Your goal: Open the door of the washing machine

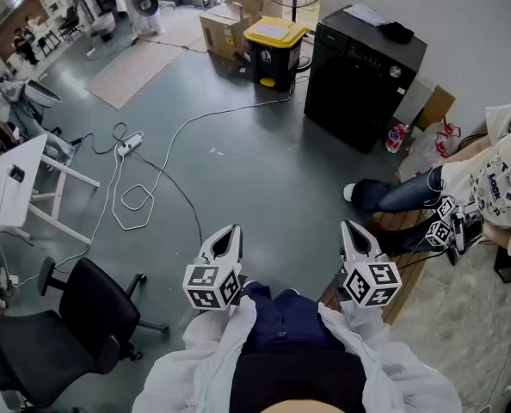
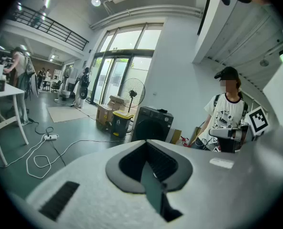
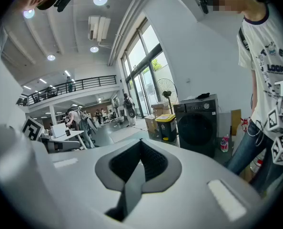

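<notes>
The black washing machine stands against the far wall at the upper right, several steps away, with its round door closed. It also shows small in the left gripper view. My left gripper and right gripper are held side by side in front of my body, over the grey floor, both pointing toward the machine. Each has its jaws together with nothing between them, as the left gripper view and the right gripper view show.
A yellow-lidded bin and cardboard boxes stand left of the machine. A white cable and power strip lie on the floor. A black office chair and white table are at left. Another person with grippers sits at right.
</notes>
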The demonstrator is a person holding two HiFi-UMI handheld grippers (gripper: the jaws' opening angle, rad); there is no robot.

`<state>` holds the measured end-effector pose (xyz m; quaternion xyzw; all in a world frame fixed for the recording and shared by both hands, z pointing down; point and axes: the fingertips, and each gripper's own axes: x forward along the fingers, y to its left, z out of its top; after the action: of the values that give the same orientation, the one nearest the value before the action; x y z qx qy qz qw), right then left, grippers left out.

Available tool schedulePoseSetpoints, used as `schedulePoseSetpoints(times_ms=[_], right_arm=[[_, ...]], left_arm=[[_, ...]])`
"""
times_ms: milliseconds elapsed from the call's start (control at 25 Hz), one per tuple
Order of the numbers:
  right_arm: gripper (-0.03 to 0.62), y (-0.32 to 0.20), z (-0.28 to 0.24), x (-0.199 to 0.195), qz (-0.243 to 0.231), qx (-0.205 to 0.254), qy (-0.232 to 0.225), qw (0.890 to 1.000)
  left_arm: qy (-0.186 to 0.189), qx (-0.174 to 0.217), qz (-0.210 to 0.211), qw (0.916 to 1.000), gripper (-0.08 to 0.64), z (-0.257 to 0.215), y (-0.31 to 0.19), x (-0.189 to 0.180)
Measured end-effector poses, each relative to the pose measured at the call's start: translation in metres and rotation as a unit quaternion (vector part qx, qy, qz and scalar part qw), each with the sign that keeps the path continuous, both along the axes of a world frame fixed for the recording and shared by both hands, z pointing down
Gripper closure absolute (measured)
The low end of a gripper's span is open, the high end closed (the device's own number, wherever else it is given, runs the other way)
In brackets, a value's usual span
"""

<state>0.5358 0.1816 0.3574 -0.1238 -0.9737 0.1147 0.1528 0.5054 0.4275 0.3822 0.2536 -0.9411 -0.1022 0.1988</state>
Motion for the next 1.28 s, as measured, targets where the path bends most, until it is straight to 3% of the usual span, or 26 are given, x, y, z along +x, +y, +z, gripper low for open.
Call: schedulePoseSetpoints(times_ms=[400,680,760,840,1080,1280], right_arm=[[0.581,-0.014,0.002,-0.004,-0.024,-0.010,-0.022,0.999],[0.581,-0.024,0.009,-0.007,-0.036,-0.013,-0.012,0.999],[0.581,-0.022,0.013,-0.012,-0.038,-0.022,-0.007,0.999],[0.581,-0.022,0.017,-0.020,-0.039,-0.025,-0.003,0.999],[0.581,-0.021,0.025,-0.058,-0.045,-0.031,0.005,0.998],[0.581,-0.043,0.026,-0.139,-0.039,-0.032,0.015,0.999]], left_arm=[[-0.008,-0.006,-0.042,0.9991,0.552,0.009,-0.002,0.018],[-0.009,-0.007,-0.067,0.9977,0.551,0.006,-0.006,0.026],[-0.006,0.004,-0.062,0.9981,0.402,0.007,-0.009,0.020],[-0.005,0.013,-0.055,0.9984,0.322,0.008,-0.013,0.013],[0.005,0.003,-0.049,0.9988,0.304,0.019,-0.020,-0.032],[0.009,0.013,-0.038,0.9992,0.305,0.018,-0.044,-0.114]])
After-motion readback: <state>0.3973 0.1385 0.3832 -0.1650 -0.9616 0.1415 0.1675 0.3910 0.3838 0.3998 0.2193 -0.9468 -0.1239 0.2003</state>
